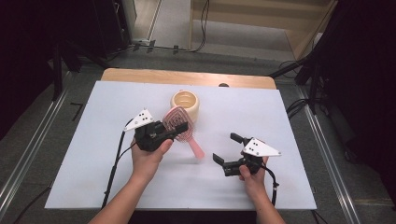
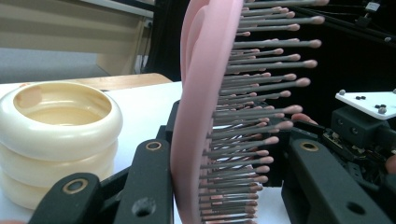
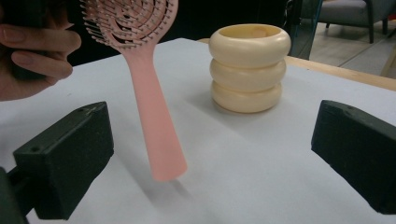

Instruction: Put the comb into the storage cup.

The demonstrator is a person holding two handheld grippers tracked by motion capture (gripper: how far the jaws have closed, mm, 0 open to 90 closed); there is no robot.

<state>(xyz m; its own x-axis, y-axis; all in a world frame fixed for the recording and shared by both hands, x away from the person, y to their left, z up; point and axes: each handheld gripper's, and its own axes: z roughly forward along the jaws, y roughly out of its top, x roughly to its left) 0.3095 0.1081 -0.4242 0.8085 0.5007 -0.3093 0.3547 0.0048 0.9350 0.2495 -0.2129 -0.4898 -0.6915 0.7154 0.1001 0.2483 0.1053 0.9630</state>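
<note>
White table [image 1: 280, 121]: cream holder [image 1: 185, 103] just behind held pink hairbrush [image 1: 180, 125].

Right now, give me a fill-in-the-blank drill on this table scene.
1. The left claw is shut on the head of the pink ____.
2. The right claw has jaws standing ____, with nothing between them.
3. The cream holder looks like ____ stacked rings.
4. The hairbrush handle points ____ toward the table.

Missing words: hairbrush; open; three; down
</note>
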